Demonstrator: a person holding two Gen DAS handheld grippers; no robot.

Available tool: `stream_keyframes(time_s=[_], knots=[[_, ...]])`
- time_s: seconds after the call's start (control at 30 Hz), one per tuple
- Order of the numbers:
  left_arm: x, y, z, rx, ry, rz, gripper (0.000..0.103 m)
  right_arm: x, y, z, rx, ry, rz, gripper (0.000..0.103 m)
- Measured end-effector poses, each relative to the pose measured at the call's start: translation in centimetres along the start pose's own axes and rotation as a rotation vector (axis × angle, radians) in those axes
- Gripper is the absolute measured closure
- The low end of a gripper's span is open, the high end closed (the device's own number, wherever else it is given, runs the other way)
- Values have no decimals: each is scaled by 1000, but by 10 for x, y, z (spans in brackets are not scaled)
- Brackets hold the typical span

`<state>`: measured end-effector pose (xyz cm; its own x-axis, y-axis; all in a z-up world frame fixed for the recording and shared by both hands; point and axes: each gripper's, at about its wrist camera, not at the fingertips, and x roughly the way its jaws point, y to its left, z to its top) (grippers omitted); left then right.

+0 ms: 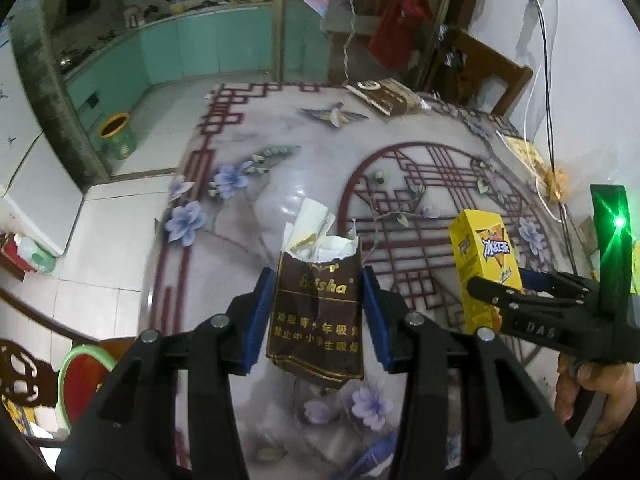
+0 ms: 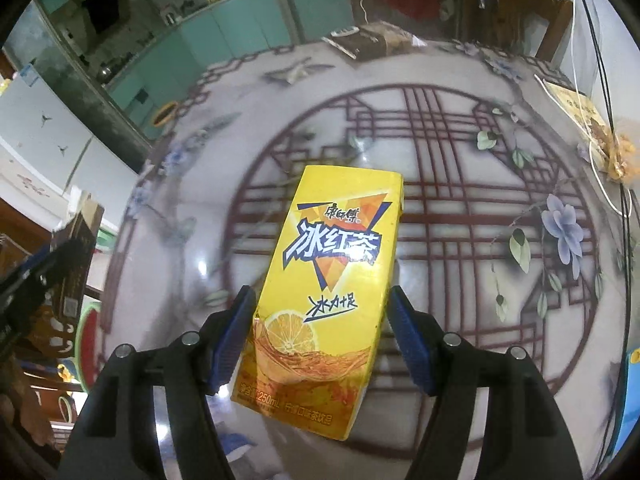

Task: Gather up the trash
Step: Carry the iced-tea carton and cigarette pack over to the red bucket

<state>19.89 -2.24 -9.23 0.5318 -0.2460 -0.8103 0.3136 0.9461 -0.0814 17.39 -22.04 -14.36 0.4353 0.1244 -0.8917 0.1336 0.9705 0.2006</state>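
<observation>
Now | left claw (image 1: pixel 316 312) clamps cigarette pack (image 1: pixel 318 320) | right claw (image 2: pixel 320 340) clamps tea carton (image 2: pixel 328 280)

My left wrist camera sits just behind the left gripper (image 1: pixel 318 312) and looks steeply down along its fingers at the patterned table (image 1: pixel 280 184), close in, with the kitchen counter (image 1: pixel 180 44) beyond. My right wrist camera sits behind the right gripper (image 2: pixel 320 336), tilted down at the same table (image 2: pixel 460 208) from just as near. Both views share the tabletop, the yellow carton (image 1: pixel 482 260) (image 2: pixel 332 276), the brown pack (image 1: pixel 318 312) (image 2: pixel 76 256) and the far chair (image 1: pixel 492 72) (image 2: pixel 532 12).
</observation>
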Motion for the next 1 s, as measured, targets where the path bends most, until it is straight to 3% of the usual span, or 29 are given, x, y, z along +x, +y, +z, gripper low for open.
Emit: stream_keyframes(time_s=[0.7, 1.0], knots=[[-49, 68, -66, -141, -5, 29, 61, -30, 69, -39, -74, -30, 34, 38], [-75, 114, -100, -240, -15, 54, 61, -24, 123, -42, -171, 10, 60, 38]])
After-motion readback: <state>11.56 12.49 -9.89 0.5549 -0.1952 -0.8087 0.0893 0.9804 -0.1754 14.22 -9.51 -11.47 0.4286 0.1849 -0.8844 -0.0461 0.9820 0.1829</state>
